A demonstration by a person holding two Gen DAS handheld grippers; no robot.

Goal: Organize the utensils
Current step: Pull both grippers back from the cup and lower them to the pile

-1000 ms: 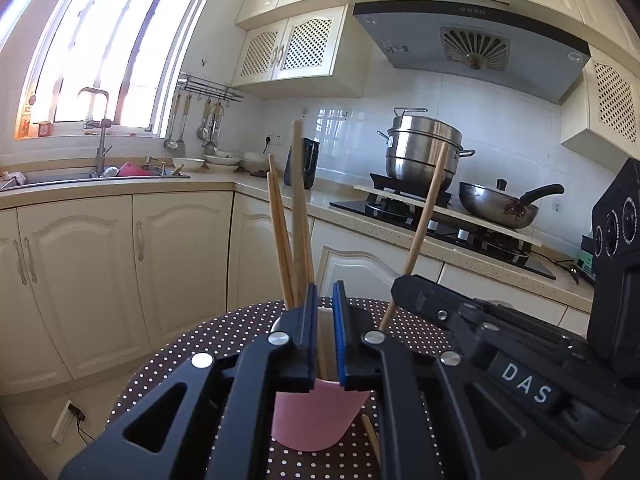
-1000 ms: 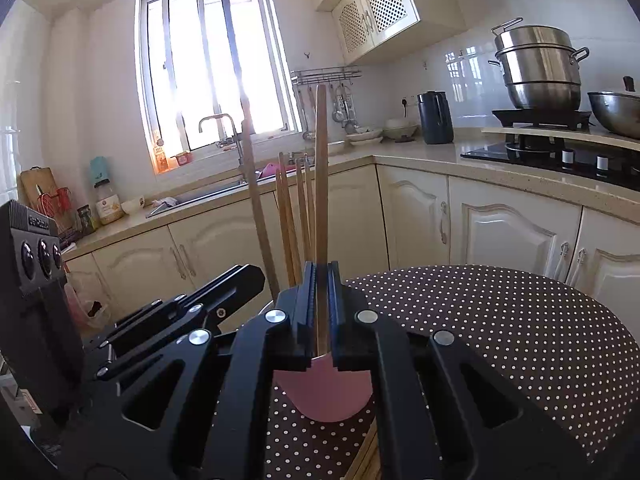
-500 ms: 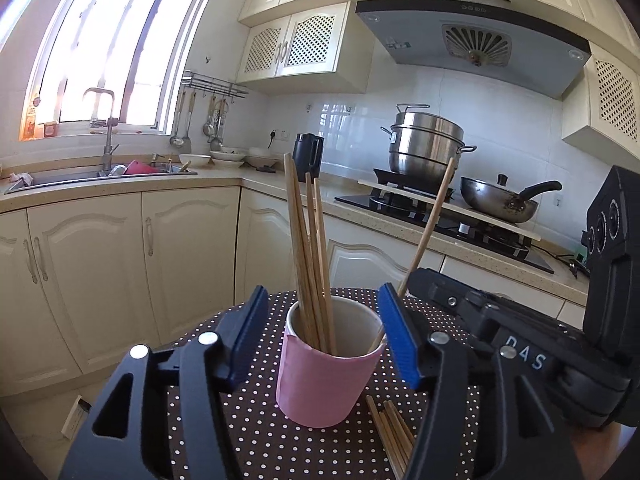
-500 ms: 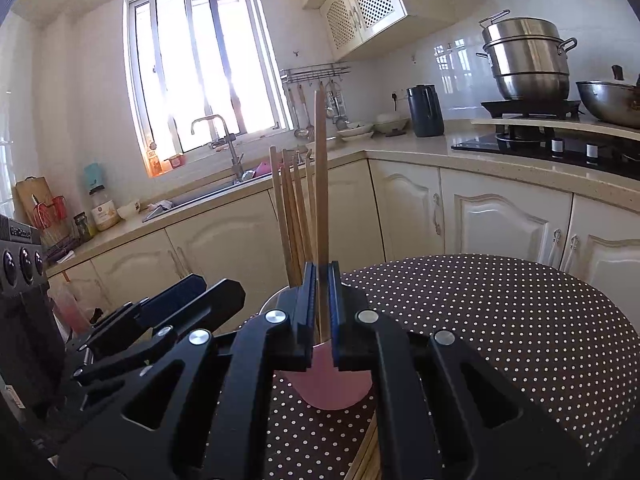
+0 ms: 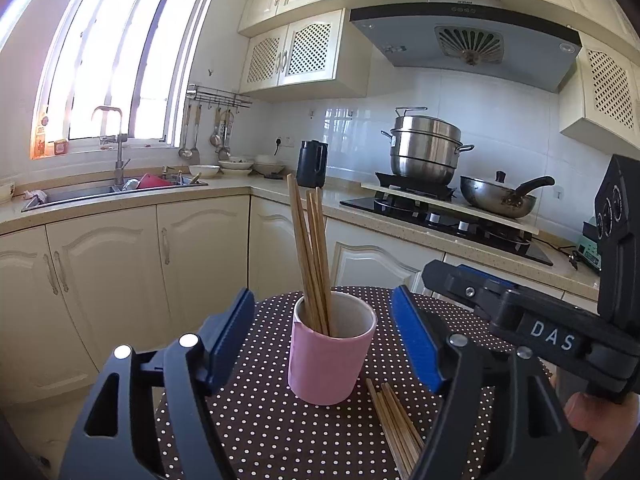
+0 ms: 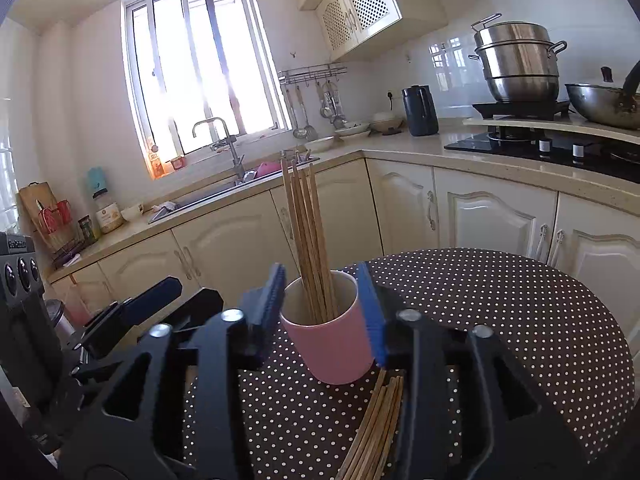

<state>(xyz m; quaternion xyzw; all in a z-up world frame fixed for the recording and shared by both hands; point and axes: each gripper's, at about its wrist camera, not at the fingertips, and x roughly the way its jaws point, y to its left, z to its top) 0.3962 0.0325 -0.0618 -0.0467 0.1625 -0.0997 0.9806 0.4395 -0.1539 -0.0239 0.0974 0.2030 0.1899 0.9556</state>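
A pink cup (image 5: 326,360) (image 6: 334,344) stands on the dotted round table (image 5: 260,420) (image 6: 520,312). Several wooden chopsticks (image 5: 310,256) (image 6: 306,236) stand upright in it. More chopsticks (image 5: 394,420) (image 6: 374,428) lie flat on the table just in front of the cup. My left gripper (image 5: 324,340) hovers before the cup, its jaws opening wide and empty. My right gripper (image 6: 326,304) is also opening; the cup shows between its blue pads, which do not press on it. The right gripper's body (image 5: 540,328) appears at the right of the left wrist view, held by a hand (image 5: 600,424).
Cream cabinets (image 5: 120,280) ring the table. A sink with tap (image 5: 116,168), a black kettle (image 5: 312,164), a steel steamer pot (image 5: 426,148) and a wok (image 5: 500,198) sit on the counter behind. The table's far edge drops to the floor.
Both grippers let go of the chopsticks they held upright over the cup, first the left, then the right. Those sticks now stand in the cup. Both grippers pulled back and up.
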